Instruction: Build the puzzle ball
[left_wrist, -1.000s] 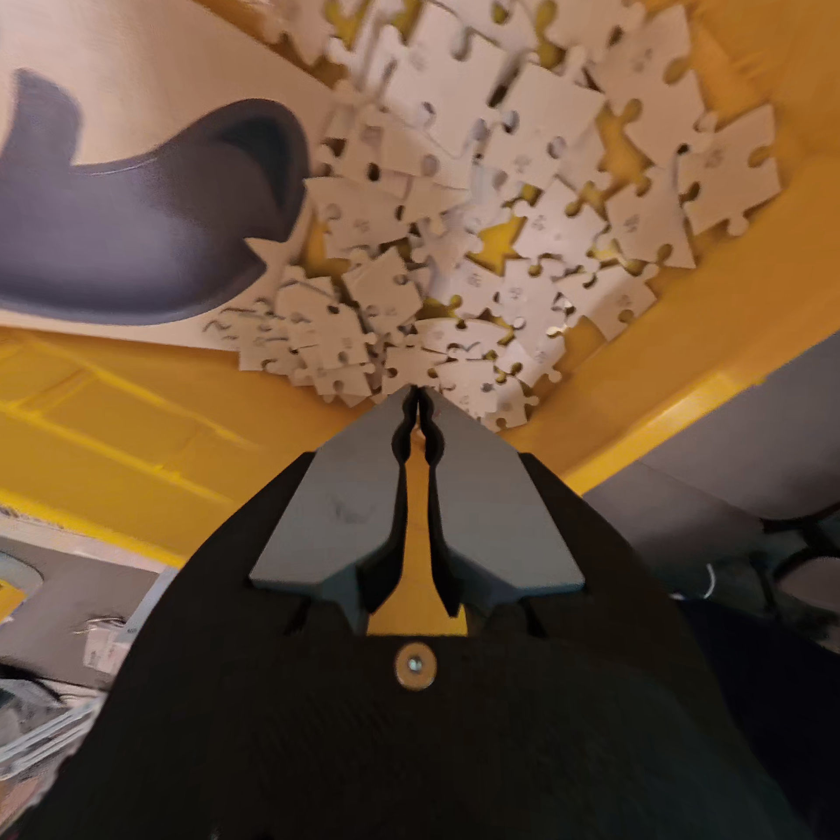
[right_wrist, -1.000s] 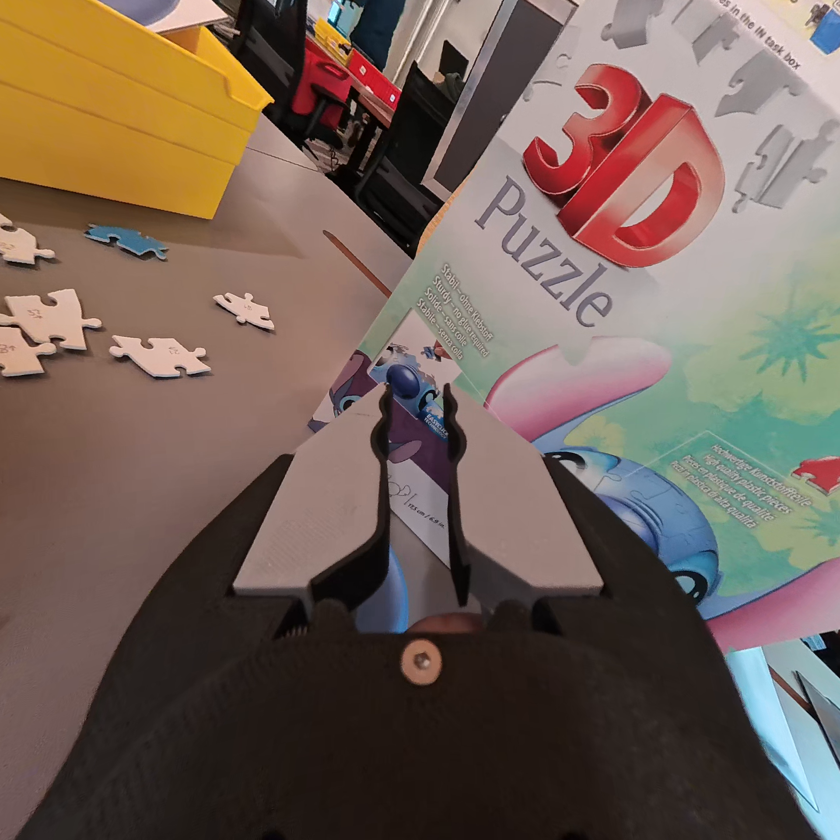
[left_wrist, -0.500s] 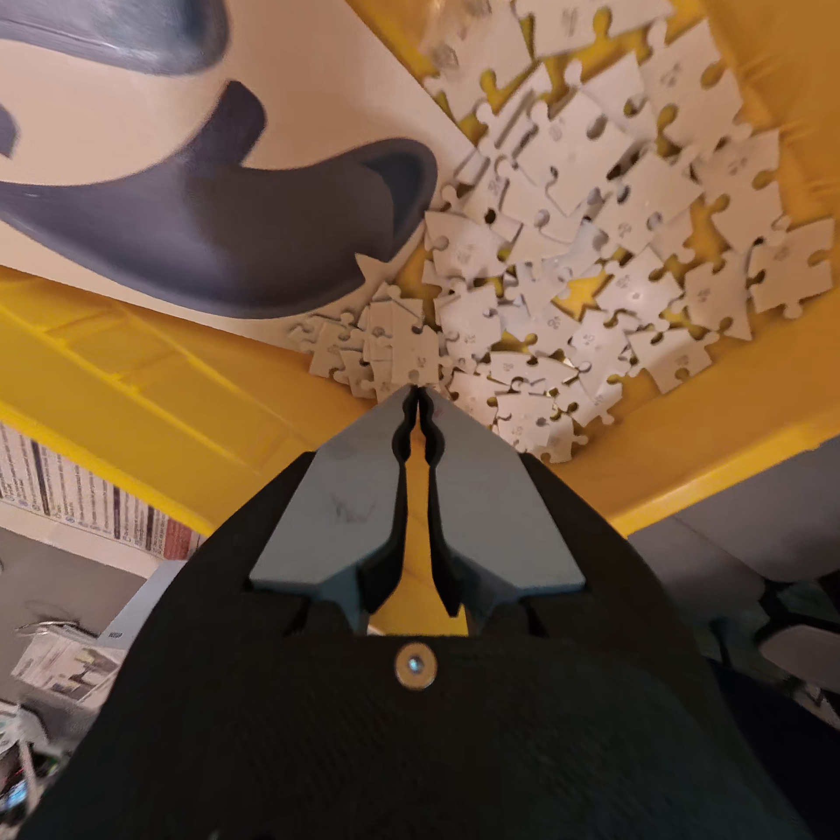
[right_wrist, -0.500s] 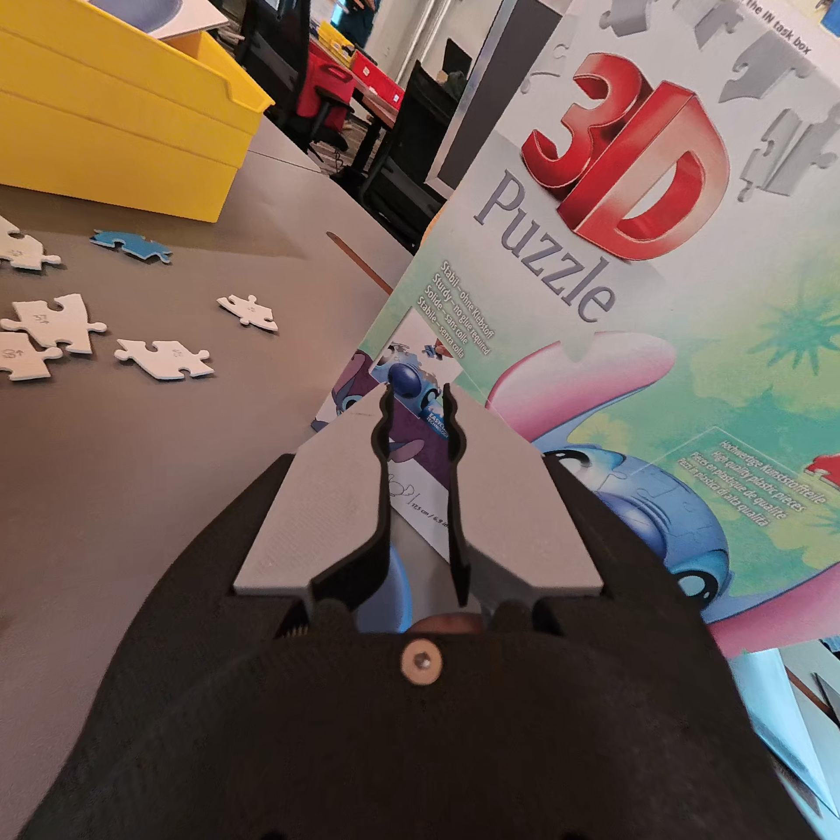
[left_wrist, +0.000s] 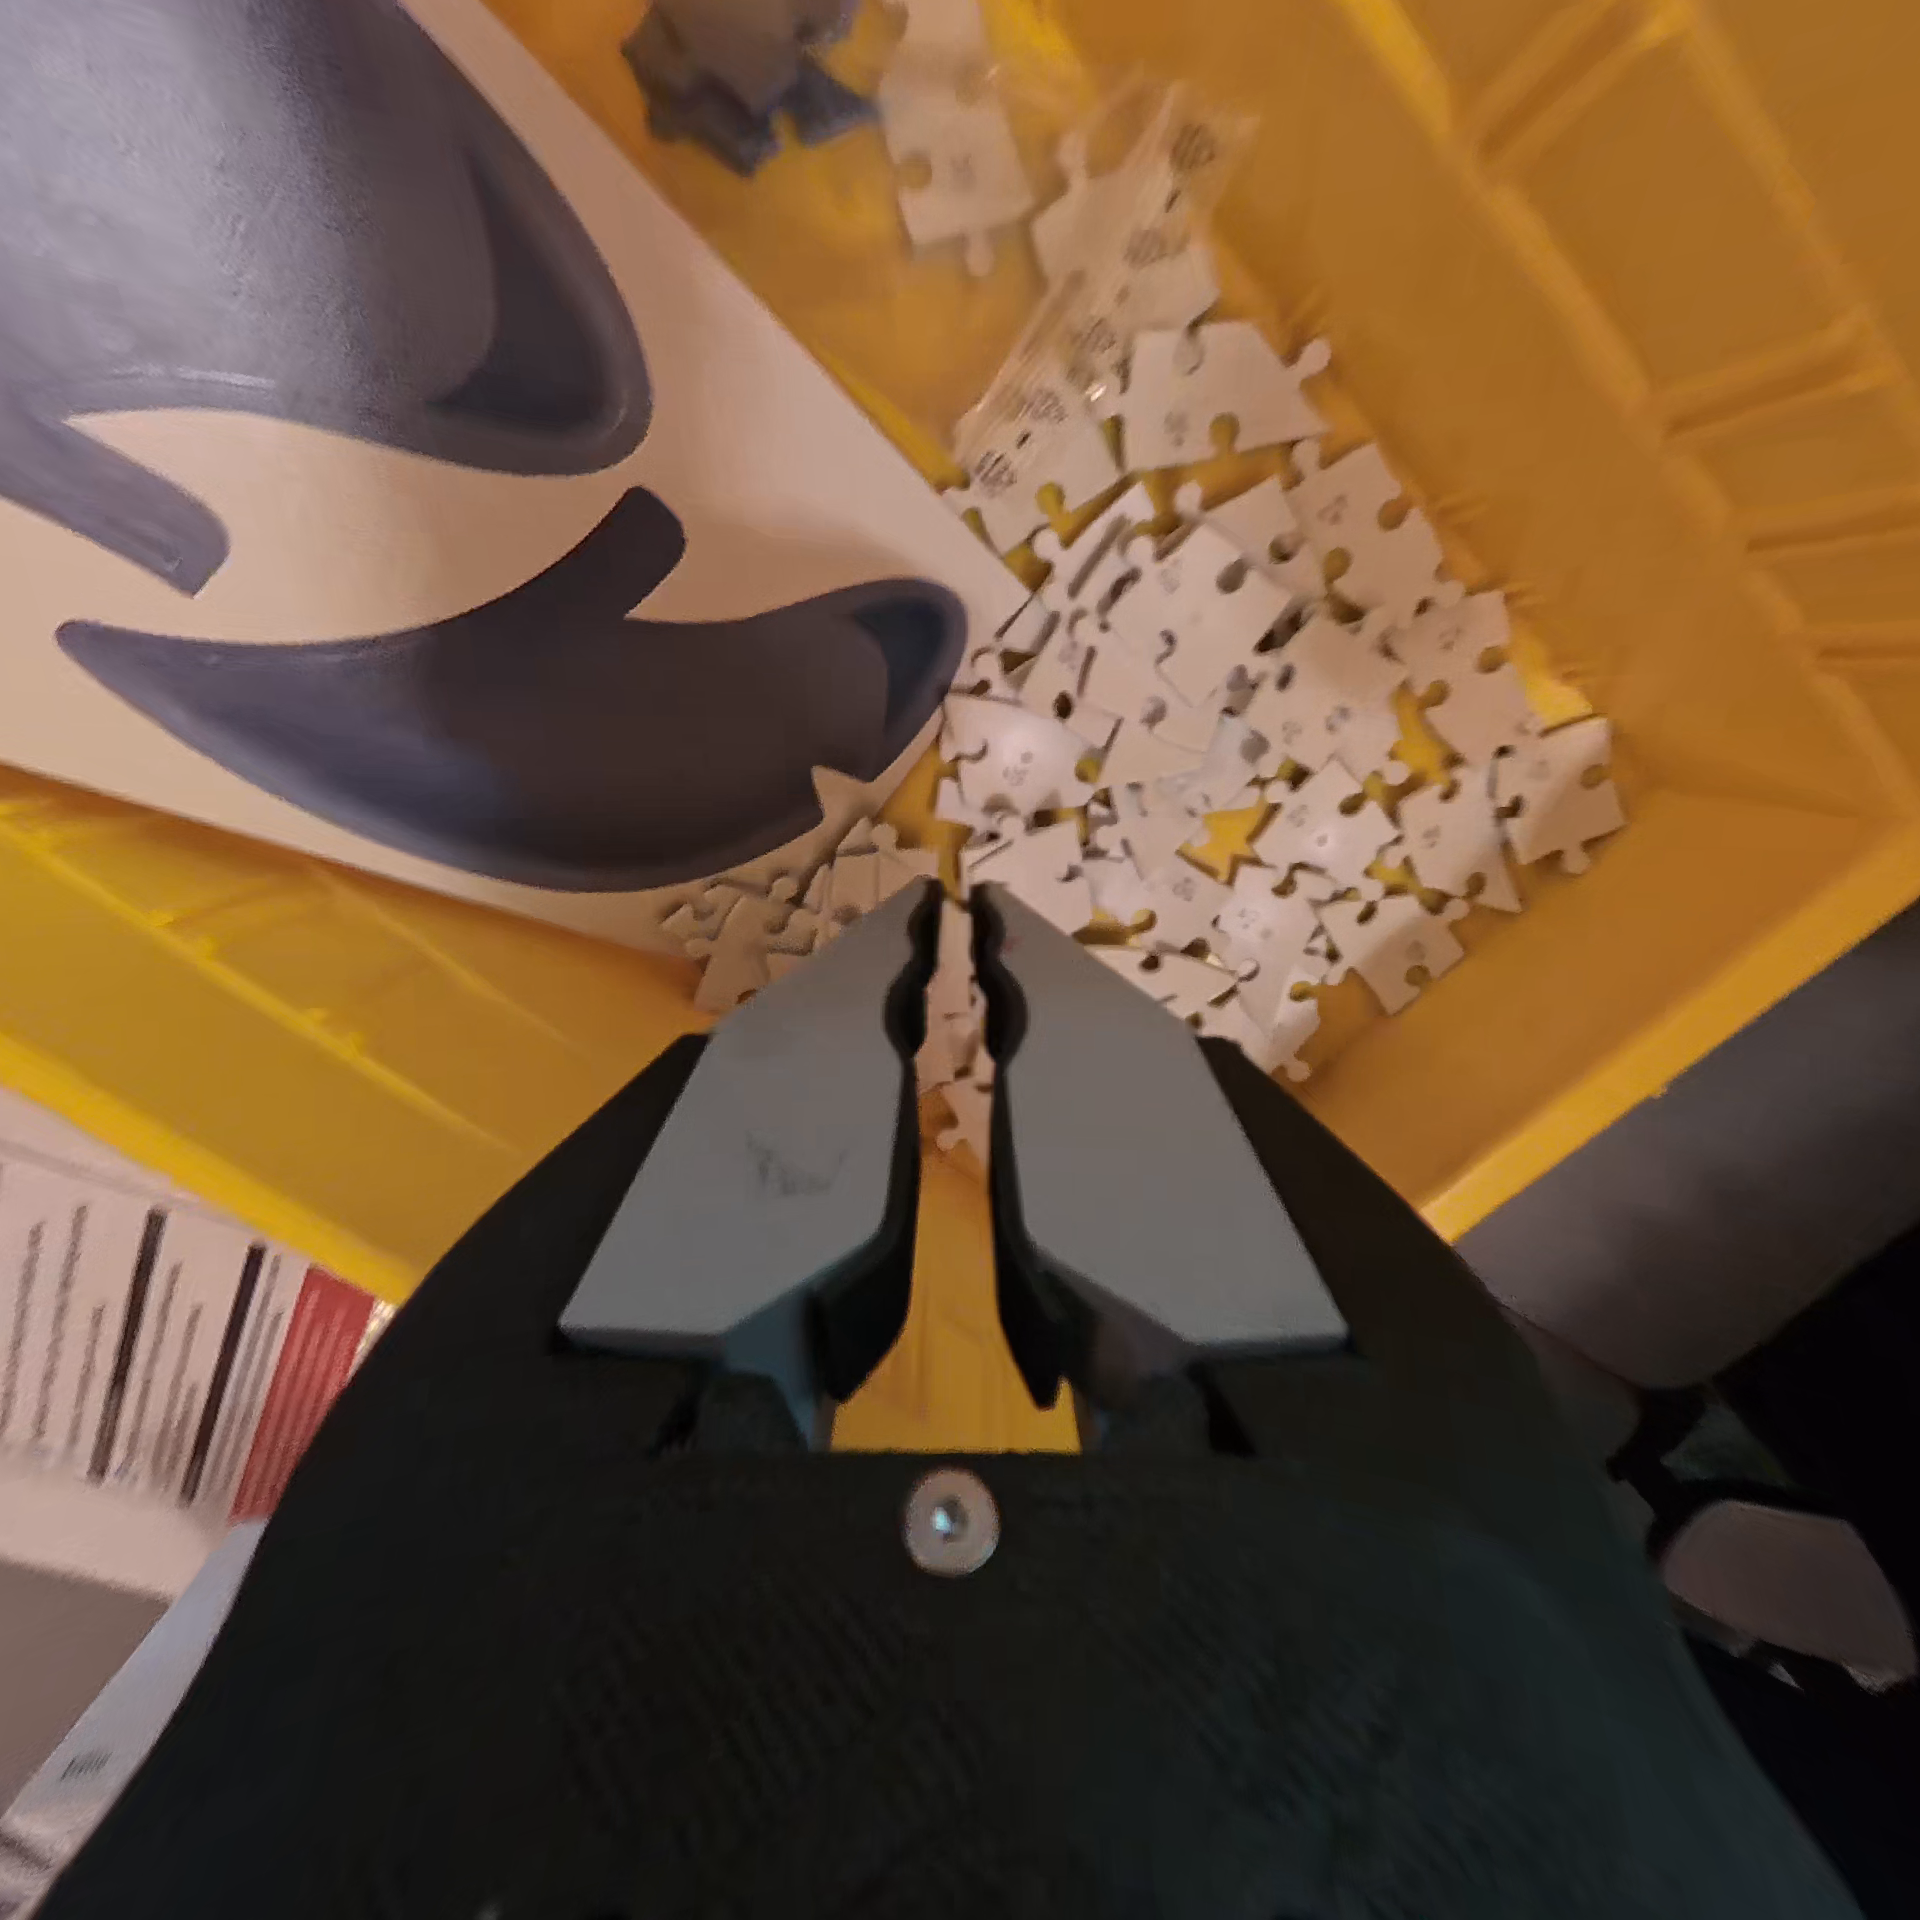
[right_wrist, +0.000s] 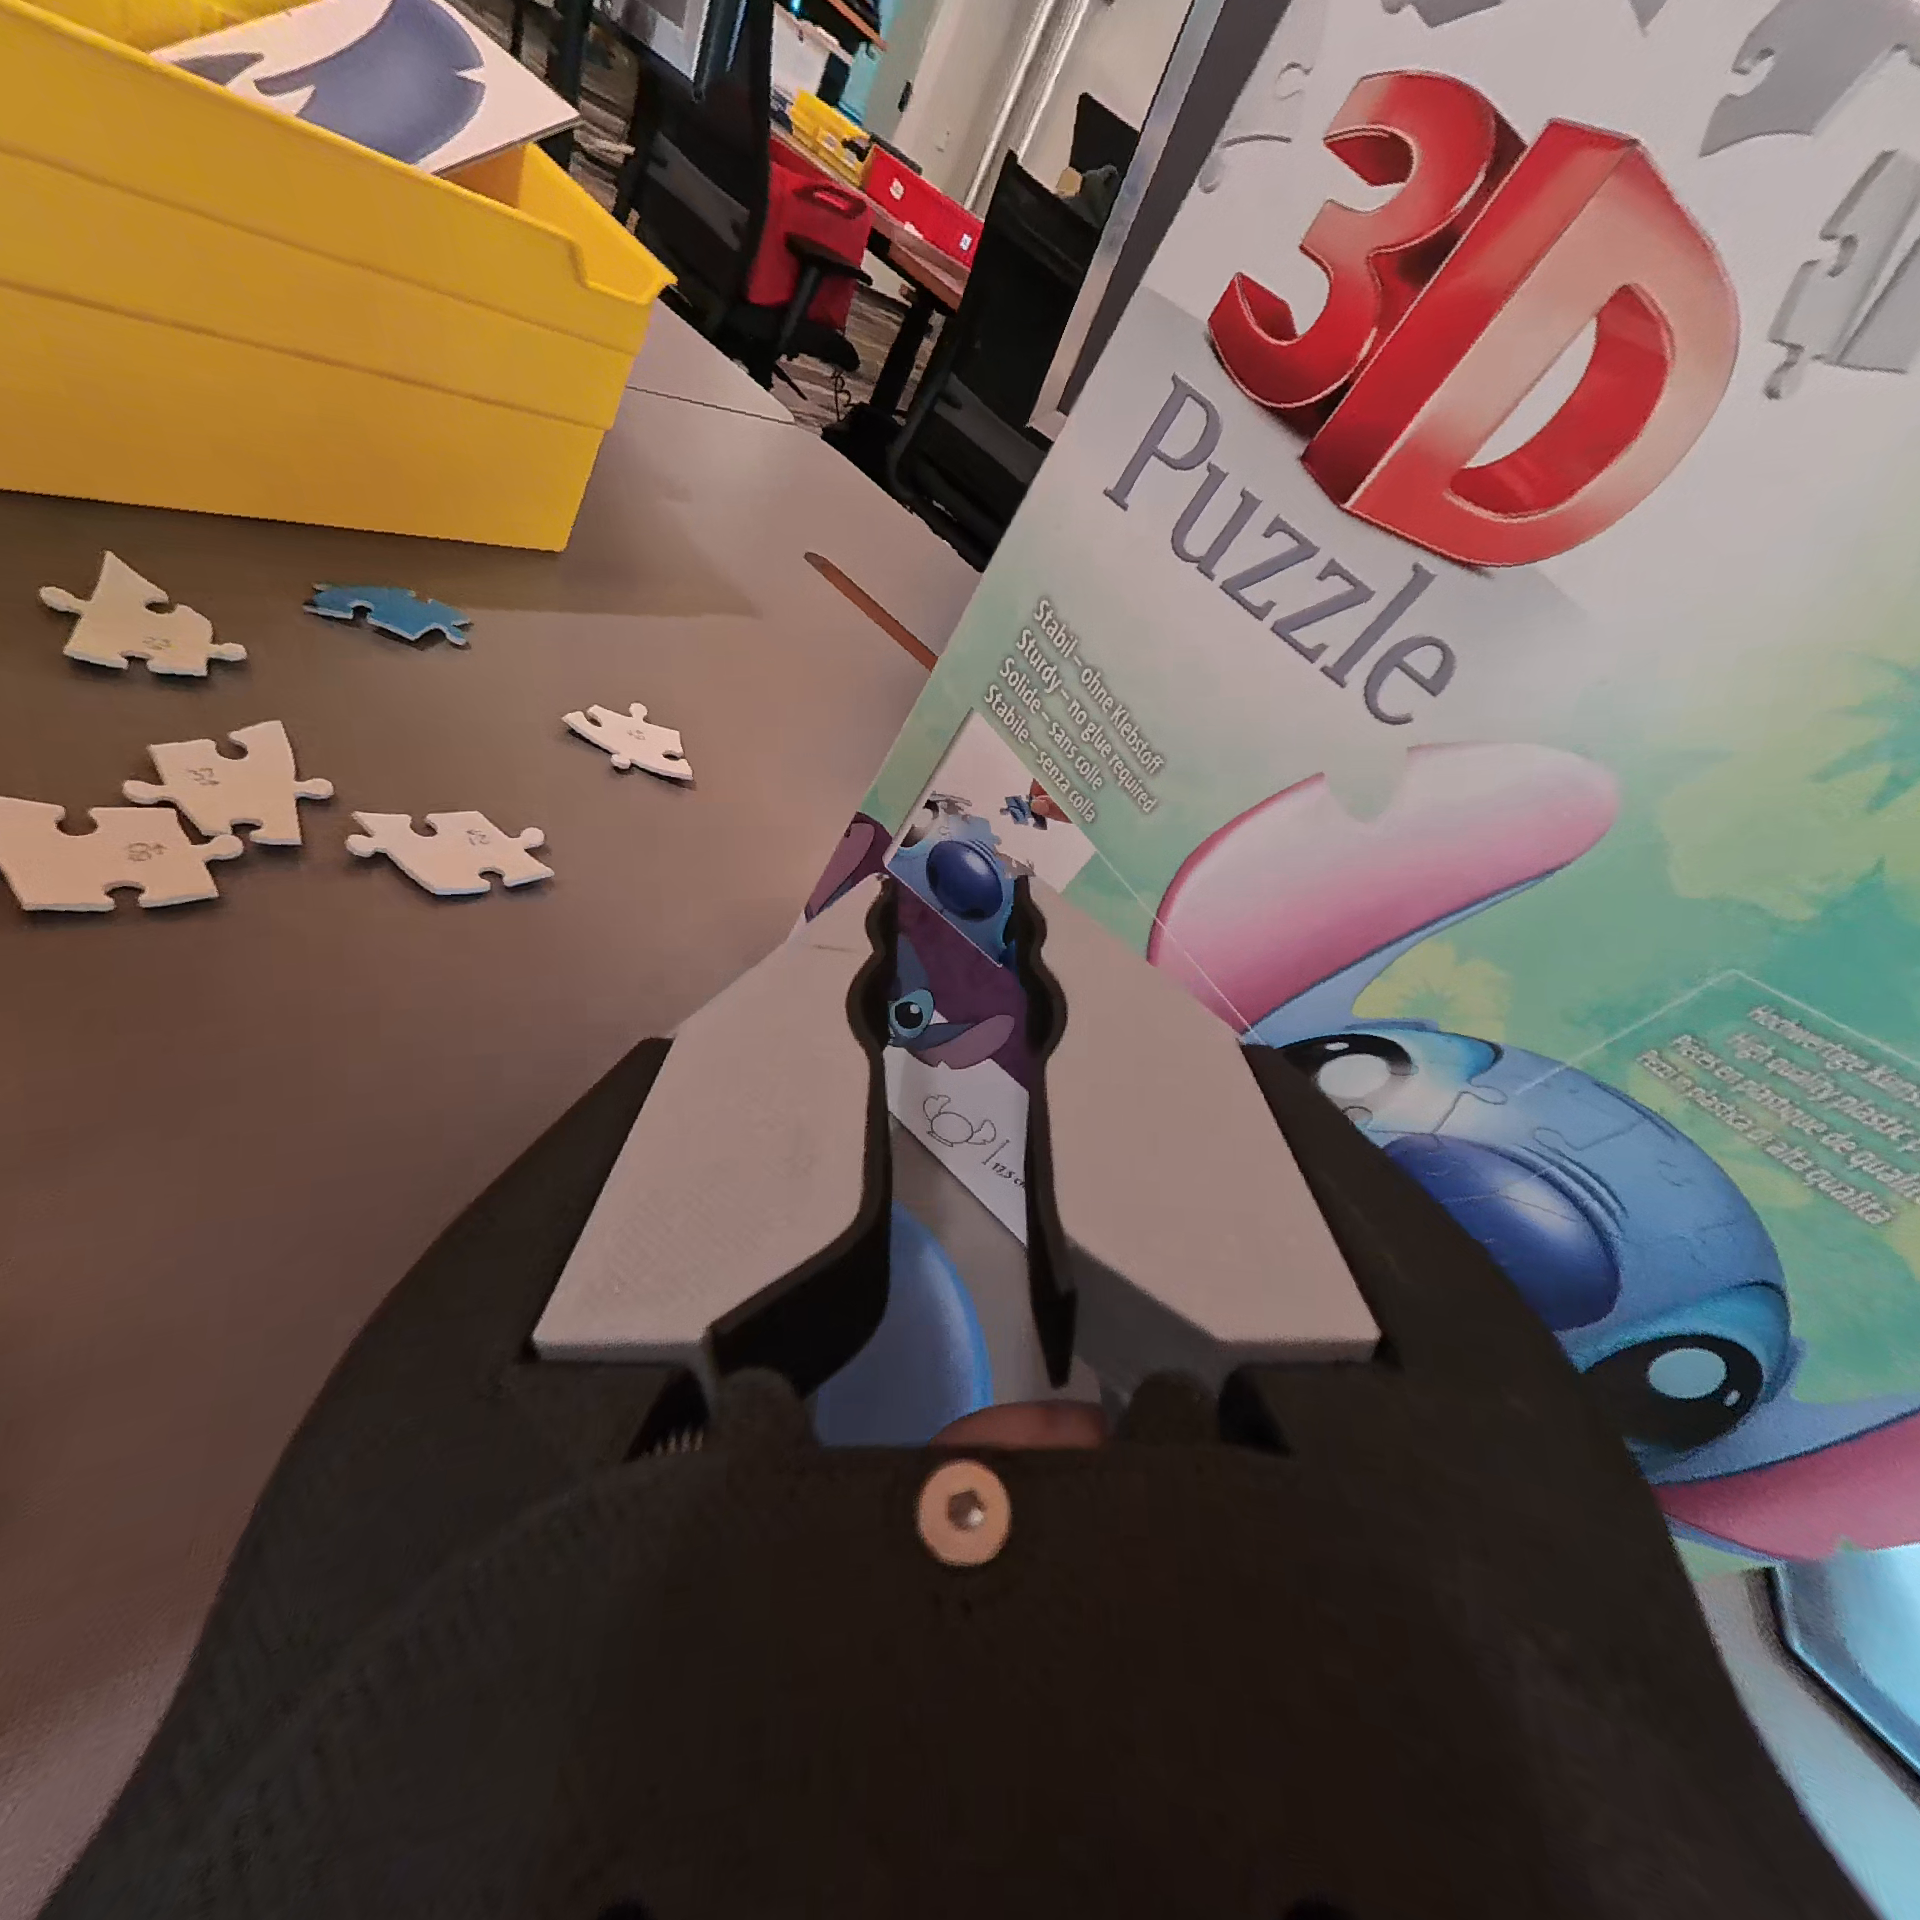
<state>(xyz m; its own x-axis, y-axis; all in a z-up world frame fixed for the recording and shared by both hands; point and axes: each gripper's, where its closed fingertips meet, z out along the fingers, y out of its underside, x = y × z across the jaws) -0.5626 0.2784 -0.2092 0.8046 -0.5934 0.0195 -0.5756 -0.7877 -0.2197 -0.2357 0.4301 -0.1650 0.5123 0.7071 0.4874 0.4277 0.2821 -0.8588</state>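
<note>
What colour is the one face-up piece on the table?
Blue, lying near the yellow bin; clearest in the right wrist view.

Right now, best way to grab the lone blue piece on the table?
The blue piece lies flat by the yellow bin, clear of the white pieces. Probably come from above with the right hand-held gripper, pinching across its narrow waist between the knobs, since nothing crowds its edges.

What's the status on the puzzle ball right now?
Left hand-held gripper slightly open over bin's piece pile. Right hand-held gripper open, empty, facing puzzle box. Nothing blocking.

Puzzle box (right_wrist: 1455, 727) beside open table (right_wrist: 312, 1091)
</note>
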